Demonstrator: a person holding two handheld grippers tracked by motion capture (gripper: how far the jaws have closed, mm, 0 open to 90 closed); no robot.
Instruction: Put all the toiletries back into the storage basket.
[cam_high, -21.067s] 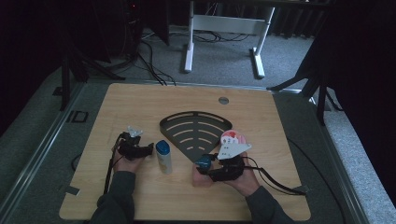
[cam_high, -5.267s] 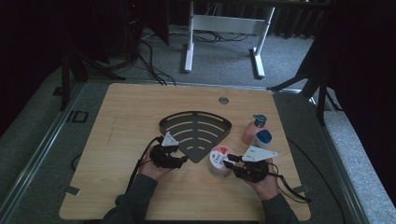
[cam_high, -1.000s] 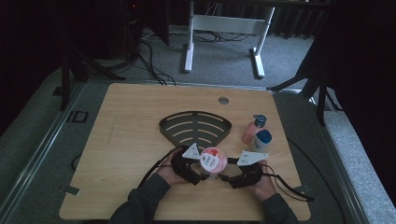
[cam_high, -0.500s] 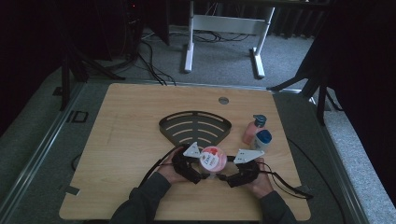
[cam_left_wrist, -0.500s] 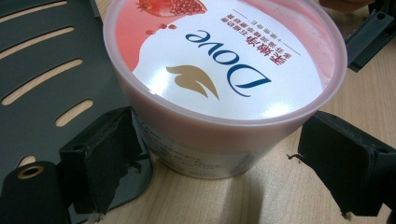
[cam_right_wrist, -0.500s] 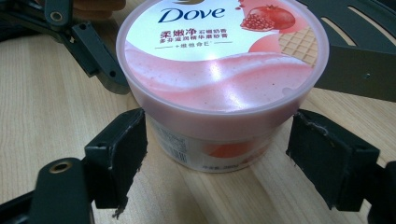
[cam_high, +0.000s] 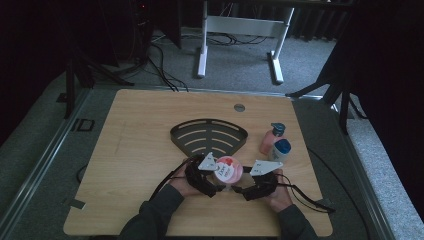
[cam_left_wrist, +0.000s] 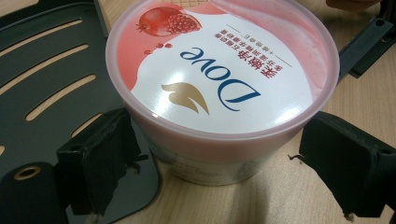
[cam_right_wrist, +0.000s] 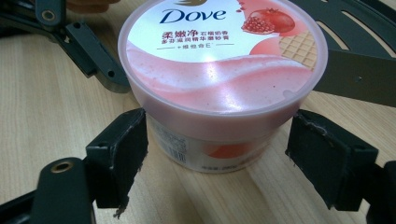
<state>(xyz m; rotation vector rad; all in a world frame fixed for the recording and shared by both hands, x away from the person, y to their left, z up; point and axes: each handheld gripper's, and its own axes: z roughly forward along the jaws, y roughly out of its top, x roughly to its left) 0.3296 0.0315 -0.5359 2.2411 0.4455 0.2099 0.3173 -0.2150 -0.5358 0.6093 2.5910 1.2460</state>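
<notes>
Tub (cam_left_wrist: 219, 88) stands upright, lid up, between both tools' parted, untouching jaws

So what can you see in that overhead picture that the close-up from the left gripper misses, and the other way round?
The high view alone takes in the whole table, the person's hands, the pink pump bottle and the blue-capped bottle off to the right. The left gripper view alone lets you read the tub's lid: the Dove name and a pomegranate picture, with a jaw on each side of the tub, a gap showing at the right one. Both show the tub and the black slotted rack beside it.
</notes>
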